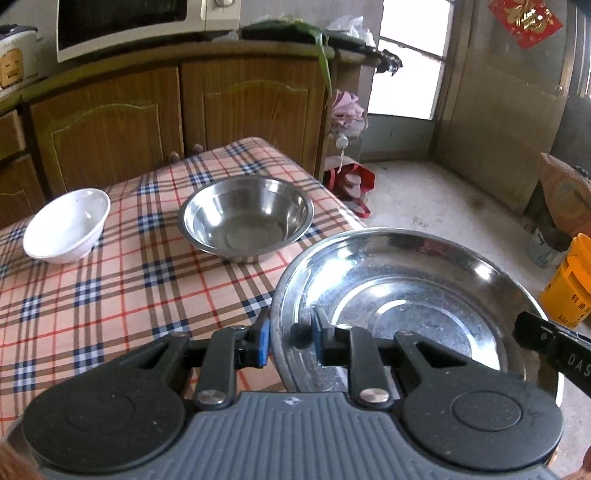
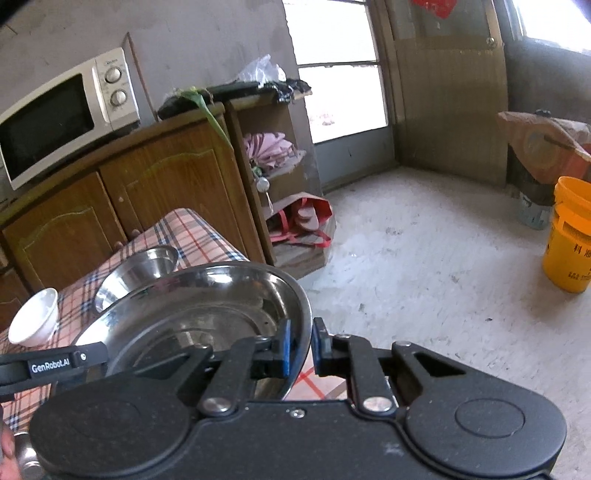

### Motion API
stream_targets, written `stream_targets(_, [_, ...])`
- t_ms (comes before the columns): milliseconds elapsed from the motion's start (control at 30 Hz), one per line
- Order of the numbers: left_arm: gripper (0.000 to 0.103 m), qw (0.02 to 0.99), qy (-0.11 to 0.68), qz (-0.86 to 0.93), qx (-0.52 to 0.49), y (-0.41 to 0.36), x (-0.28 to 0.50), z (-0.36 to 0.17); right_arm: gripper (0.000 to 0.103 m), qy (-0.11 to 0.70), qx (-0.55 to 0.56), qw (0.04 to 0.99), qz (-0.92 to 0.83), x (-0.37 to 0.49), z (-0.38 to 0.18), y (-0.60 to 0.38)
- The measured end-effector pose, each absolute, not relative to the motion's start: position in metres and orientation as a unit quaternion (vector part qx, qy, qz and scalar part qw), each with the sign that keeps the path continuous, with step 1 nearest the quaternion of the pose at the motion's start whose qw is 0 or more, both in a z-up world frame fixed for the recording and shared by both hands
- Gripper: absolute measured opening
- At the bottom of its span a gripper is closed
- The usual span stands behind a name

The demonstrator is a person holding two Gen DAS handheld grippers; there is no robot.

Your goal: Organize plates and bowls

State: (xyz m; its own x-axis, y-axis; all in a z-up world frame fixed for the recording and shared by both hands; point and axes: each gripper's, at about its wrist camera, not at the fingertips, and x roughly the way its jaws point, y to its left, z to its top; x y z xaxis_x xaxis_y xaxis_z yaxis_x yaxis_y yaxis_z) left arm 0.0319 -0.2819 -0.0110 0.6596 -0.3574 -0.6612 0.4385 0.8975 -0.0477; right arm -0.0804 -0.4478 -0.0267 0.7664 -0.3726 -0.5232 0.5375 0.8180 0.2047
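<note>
A wide steel plate [image 1: 406, 295] hangs lifted over the right edge of the plaid table [image 1: 92, 314]. My left gripper [image 1: 290, 341] is shut on its left rim, one blue pad outside and one inside. In the right wrist view my right gripper [image 2: 301, 347] is shut on the right rim of the same steel plate [image 2: 207, 302]. The tip of the right gripper [image 1: 546, 339] shows at the plate's far side. A deep steel bowl [image 1: 245, 218] stands on the table beyond the plate, with a white ceramic bowl [image 1: 66, 225] to its left. Both also appear from the right: the steel bowl [image 2: 144, 269] and the white bowl [image 2: 35, 325].
Behind the table stands a wooden cabinet [image 1: 147, 110] carrying a microwave [image 1: 129, 22]. To the right lies bare concrete floor [image 2: 443, 277] with a yellow bucket [image 2: 570, 236], a red bag [image 1: 351, 184] by a shelf, and a door with windows.
</note>
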Motion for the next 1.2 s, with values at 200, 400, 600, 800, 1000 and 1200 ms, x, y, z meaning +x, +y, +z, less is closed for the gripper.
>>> stream_targets(200, [0.022, 0.915, 0.334, -0.221, 0.055, -0.271, 0.016, 0.004, 0.017, 0.225, 0.161, 0.929, -0.244, -0.098, -0.008, -0.432])
stream_targets(400, [0.022, 0.920, 0.322, -0.216, 0.056, -0.258, 0.000, 0.018, 0.017, 0.218, 0.152, 0.934, -0.238, -0.112, 0.005, -0.418])
stream_targets(600, [0.022, 0.924, 0.316, -0.210, 0.055, -0.246, -0.012, 0.026, 0.017, 0.215, 0.145, 0.938, -0.230, -0.121, 0.013, -0.405])
stream_targets(800, [0.022, 0.927, 0.310, -0.203, 0.056, -0.235, -0.020, 0.032, 0.017, 0.214, 0.141, 0.941, -0.221, -0.127, 0.019, -0.395])
stream_targets(1000, [0.022, 0.930, 0.308, -0.194, 0.057, -0.226, -0.027, 0.036, 0.017, 0.215, 0.136, 0.944, -0.212, -0.132, 0.022, -0.388])
stream_targets(1200, [0.022, 0.932, 0.307, -0.186, 0.059, -0.218, -0.033, 0.038, 0.017, 0.218, 0.134, 0.946, -0.202, -0.133, 0.024, -0.380])
